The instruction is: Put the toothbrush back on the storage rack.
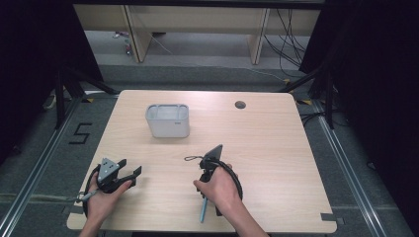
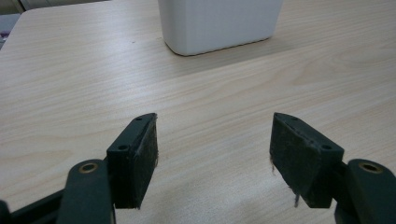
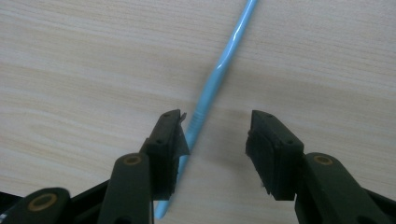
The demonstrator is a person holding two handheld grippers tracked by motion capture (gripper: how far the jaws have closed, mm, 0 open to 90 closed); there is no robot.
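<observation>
A thin light-blue stick (image 3: 219, 70) lies flat on the wooden table (image 1: 276, 148); its near end (image 1: 202, 213) pokes out below the right hand (image 1: 217, 190). My right gripper (image 3: 212, 140) points down over it, open. The stick runs between the jaws, close against the left-hand pad (image 3: 180, 140), and the other pad stands clear of it. My left gripper (image 2: 212, 149) (image 1: 131, 168) rests low near the table's front left corner, open with nothing between its jaws. It faces a white rectangular container (image 1: 168, 120) (image 2: 219, 23) farther back.
A round cable hole (image 1: 240, 104) sits in the table's far right part. Black cables loop around both hands. Beyond the table are floor rails, dark curtains and wooden furniture legs.
</observation>
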